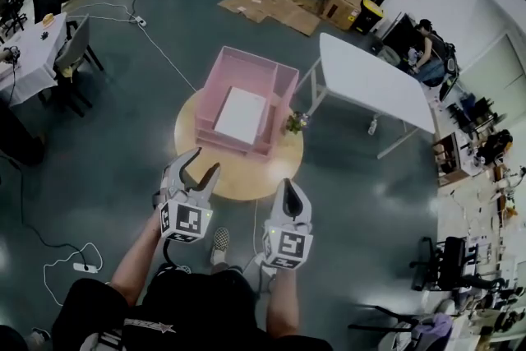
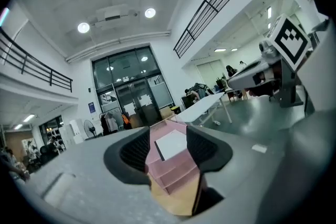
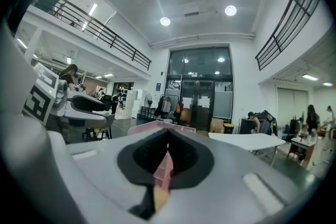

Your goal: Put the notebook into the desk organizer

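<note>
A pink desk organizer (image 1: 271, 78) stands on a round wooden table (image 1: 238, 181). A white notebook (image 1: 241, 114) lies flat in its top tray. My left gripper (image 1: 200, 168) hovers over the table's near edge, a little short of the organizer, its jaws apart and nothing between them. In the left gripper view the organizer (image 2: 173, 170) and the notebook (image 2: 172, 144) show through the gap of that gripper (image 2: 168, 149). My right gripper (image 1: 289, 191) is held just off the table's near right edge, empty, with its jaws together. The right gripper view shows that gripper (image 3: 168, 152) shut, with the organizer (image 3: 164, 168) behind.
A small potted plant (image 1: 296, 123) sits at the organizer's right corner. A white folding table (image 1: 374, 82) stands to the right. Flattened cardboard (image 1: 271, 4) lies on the floor beyond. A white-covered table (image 1: 29, 57) with a chair is at the left. A power strip (image 1: 82, 267) lies on the floor.
</note>
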Available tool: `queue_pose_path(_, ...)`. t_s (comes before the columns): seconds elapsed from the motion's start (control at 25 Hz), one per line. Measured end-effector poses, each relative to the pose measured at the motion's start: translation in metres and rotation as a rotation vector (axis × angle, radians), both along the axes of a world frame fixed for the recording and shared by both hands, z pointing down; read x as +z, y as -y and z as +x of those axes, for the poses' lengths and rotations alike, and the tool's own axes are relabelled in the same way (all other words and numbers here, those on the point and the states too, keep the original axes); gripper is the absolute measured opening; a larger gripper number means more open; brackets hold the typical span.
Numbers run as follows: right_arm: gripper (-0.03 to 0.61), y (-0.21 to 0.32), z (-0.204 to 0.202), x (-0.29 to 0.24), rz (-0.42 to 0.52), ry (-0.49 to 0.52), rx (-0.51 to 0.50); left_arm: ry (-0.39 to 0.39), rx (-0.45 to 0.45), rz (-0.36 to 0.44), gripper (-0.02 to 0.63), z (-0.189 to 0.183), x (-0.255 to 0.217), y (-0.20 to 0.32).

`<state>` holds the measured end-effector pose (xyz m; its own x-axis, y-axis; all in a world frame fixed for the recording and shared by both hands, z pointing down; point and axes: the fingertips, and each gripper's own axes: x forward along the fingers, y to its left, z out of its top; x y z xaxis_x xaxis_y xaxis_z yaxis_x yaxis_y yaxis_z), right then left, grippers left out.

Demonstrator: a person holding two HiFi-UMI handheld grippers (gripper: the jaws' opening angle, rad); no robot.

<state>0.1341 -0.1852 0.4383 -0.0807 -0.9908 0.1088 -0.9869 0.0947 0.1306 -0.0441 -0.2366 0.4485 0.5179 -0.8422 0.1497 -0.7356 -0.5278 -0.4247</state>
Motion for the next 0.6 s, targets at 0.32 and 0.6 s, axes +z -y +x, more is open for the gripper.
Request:
queue_pose_path(0.32,0.005,-0.069,-0.039,-0.008,0.016,-0.005,0.006,-0.153,0.004,-0.07,0.177,-0.034,-0.005,-0.068)
queue_pose_path(0.6,0.005,-0.122,-0.077,-0.005,0.016,0.008,0.008,-0.219,0.01,-0.109,0.111,-0.07,-0.003,-0.123)
